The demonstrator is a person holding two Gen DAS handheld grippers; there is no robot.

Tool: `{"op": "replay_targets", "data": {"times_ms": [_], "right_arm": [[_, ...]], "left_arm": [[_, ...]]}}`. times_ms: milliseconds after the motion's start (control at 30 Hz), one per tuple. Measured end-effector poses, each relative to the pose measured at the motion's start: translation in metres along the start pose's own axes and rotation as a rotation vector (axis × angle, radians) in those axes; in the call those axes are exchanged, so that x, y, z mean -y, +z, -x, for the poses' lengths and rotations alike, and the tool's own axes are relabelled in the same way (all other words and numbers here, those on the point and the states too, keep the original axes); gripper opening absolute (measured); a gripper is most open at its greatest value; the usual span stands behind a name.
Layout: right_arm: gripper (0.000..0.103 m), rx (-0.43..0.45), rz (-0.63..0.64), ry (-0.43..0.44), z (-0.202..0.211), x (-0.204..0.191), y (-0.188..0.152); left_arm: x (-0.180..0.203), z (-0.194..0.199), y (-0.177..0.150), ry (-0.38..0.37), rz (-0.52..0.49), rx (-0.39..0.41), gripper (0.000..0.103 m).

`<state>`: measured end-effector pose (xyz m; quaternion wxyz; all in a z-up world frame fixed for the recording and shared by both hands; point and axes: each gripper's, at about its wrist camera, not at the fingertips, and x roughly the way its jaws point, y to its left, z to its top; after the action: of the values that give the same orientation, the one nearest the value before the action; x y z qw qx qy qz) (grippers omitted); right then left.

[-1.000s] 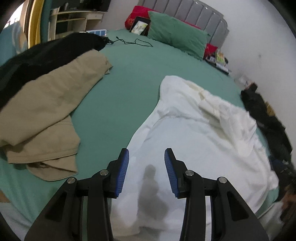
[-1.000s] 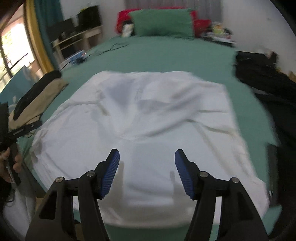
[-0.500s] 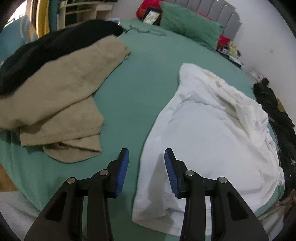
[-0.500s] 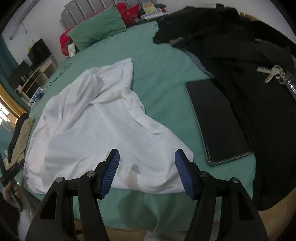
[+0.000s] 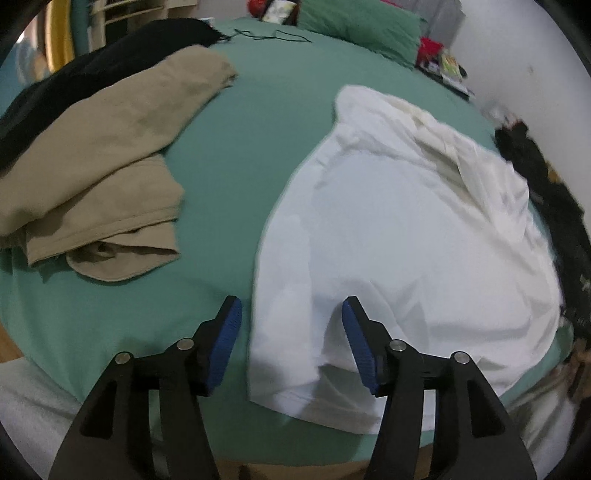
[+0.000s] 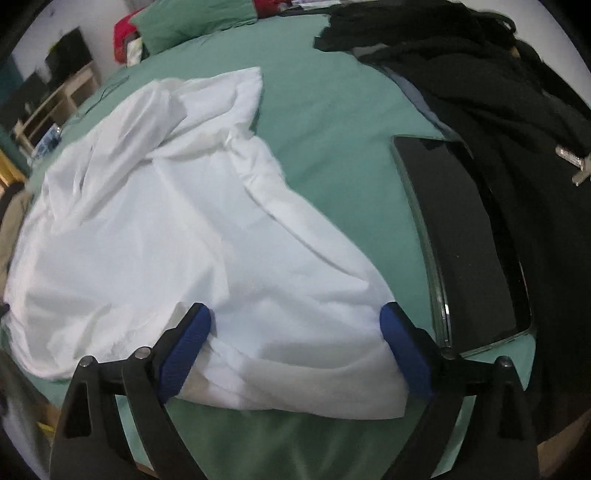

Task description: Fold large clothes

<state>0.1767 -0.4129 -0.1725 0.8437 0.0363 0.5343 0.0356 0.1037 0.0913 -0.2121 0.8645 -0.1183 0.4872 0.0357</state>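
Observation:
A large white shirt [image 5: 399, 229] lies spread and rumpled on the green bed [image 5: 258, 122]; it also shows in the right wrist view [image 6: 177, 236]. My left gripper [image 5: 291, 321] is open, its blue pads either side of the shirt's near left corner. My right gripper [image 6: 295, 332] is wide open, straddling the shirt's near right corner at the bed's front edge. Neither holds cloth.
A tan garment [image 5: 96, 166] and a black one [image 5: 92, 77] lie at the left of the bed. A dark tablet [image 6: 458, 236] and a black clothes pile [image 6: 498, 96] with keys [image 6: 576, 166] lie at the right. A green pillow [image 5: 362, 29] is at the head.
Both grippers have drawn back and apart to the shirt's near corners at the bed's front edge. Both have opened wider.

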Motion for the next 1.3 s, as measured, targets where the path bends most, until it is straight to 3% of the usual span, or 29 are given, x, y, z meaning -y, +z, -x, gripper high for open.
{"op": "replay_targets", "data": {"times_ms": [67,133,167,200,233,267,300,367,433,567,700,800,1300], "right_arm": [[0.081,0.000,0.036,0.026,0.002,-0.007,-0.004],[0.068,0.009,0.057,0.021,0.005,-0.011,-0.009],[0.056,0.017,0.052,0.032,0.007,-0.012,-0.011],[0.040,0.022,0.038,0.045,0.009,-0.011,-0.013],[0.031,0.029,0.007,0.072,0.011,-0.009,-0.015],[0.014,0.038,-0.044,0.123,0.012,-0.005,-0.018],[0.009,0.046,-0.121,0.211,0.012,0.002,-0.023],[0.008,0.076,-0.212,0.350,0.011,0.008,-0.032],[0.007,0.105,-0.244,0.394,0.015,0.008,-0.037],[0.007,0.201,-0.262,0.393,0.041,0.009,-0.042],[0.006,0.299,-0.385,0.426,0.067,0.027,-0.052],[0.006,0.348,-0.390,0.420,0.085,0.024,-0.054],[0.006,0.422,-0.272,0.334,0.156,0.015,-0.062]], "left_arm": [[0.013,-0.002,-0.004,0.053,-0.066,-0.009,0.059],[0.021,-0.001,-0.007,0.060,-0.101,-0.015,0.059],[0.024,0.000,-0.009,0.049,-0.115,-0.013,0.052],[0.025,0.002,-0.011,0.026,-0.124,-0.006,0.036],[0.025,0.003,-0.012,-0.010,-0.126,-0.003,0.027],[0.024,0.004,-0.013,-0.035,-0.124,-0.005,0.014],[0.024,0.005,-0.013,-0.048,-0.122,-0.003,0.008],[0.022,0.013,-0.012,-0.068,-0.107,0.023,0.007],[0.018,0.030,-0.008,-0.086,-0.075,0.092,0.006],[0.000,0.061,0.000,-0.107,0.012,0.183,0.006],[-0.017,0.082,0.006,-0.138,0.064,0.211,0.006],[-0.019,0.094,0.006,-0.155,0.075,0.223,0.006],[-0.020,0.150,-0.001,-0.236,0.090,0.308,0.006]]}}
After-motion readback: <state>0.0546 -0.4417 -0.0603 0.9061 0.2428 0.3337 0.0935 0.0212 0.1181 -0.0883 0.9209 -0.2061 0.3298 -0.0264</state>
